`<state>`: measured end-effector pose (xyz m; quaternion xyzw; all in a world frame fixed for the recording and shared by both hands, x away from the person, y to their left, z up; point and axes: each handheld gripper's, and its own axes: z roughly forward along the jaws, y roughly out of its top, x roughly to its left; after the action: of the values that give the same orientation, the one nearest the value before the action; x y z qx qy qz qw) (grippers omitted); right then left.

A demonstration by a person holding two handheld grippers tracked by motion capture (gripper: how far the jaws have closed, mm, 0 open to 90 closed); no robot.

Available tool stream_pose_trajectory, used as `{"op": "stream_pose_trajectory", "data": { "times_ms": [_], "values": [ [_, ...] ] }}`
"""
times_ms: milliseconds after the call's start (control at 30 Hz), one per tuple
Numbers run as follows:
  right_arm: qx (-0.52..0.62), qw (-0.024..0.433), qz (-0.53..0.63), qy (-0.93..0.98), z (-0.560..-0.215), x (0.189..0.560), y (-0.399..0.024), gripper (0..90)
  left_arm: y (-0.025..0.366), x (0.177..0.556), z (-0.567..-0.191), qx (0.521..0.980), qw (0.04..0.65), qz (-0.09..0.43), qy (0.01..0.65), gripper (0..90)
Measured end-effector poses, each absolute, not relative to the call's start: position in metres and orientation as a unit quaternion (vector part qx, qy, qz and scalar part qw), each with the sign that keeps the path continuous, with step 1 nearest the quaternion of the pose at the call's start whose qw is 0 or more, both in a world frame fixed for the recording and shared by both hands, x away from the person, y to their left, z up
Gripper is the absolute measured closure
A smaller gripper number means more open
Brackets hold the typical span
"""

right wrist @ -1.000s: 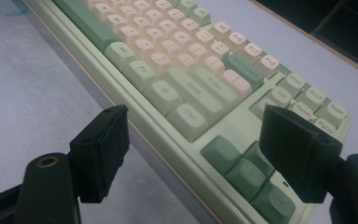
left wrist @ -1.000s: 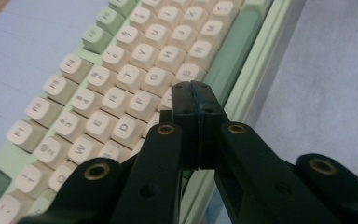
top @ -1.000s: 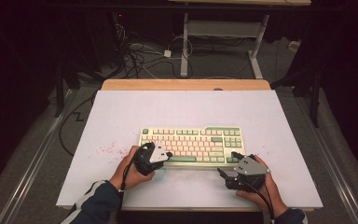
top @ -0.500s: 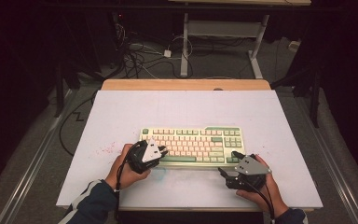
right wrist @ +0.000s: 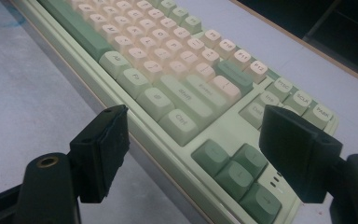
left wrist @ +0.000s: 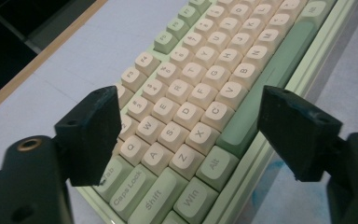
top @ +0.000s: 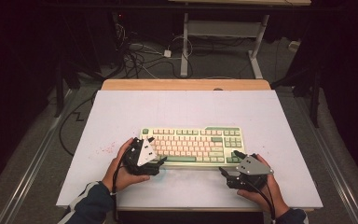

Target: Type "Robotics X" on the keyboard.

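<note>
I have the keyboard [top: 193,145] lying square on the white table [top: 121,112], near my edge, with a gripper at each lower corner. The work in hand looks like pressing or gripping at the board's left end, so I judge the next move needs care: come down straight over the key or edge I want, keep the jaws level with the key rows, and avoid dragging a pad across neighbouring caps.

The left gripper [left wrist: 189,114] hovers over the left key block; its 2 jaws have just been opening and now stand wide apart, with nothing pinched between them. Through the gap I see the letter keys [left wrist: 186,114] below, not touched by either pad as far as I can tell. In the high view it sits at the board's lower left corner [top: 144,156].

The right gripper [right wrist: 193,135] waits at the lower right corner, jaws also spread wide and empty, framing the front rim and the arrow keys [right wrist: 235,170]. In the high view [top: 242,170] it rests just off the board's edge, close beside it.
</note>
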<state>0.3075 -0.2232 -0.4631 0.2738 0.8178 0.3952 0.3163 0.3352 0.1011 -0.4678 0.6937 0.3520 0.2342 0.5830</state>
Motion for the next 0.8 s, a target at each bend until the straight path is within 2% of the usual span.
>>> {"op": "stream_pose_trajectory", "data": {
  "times_ms": [800],
  "values": [
    [0.283,0.329,0.399,0.808,-0.46,0.308,-0.228,24.6,0.13,0.32,-0.477,0.688,0.585,0.253,0.347,18.3]
  ]
}}
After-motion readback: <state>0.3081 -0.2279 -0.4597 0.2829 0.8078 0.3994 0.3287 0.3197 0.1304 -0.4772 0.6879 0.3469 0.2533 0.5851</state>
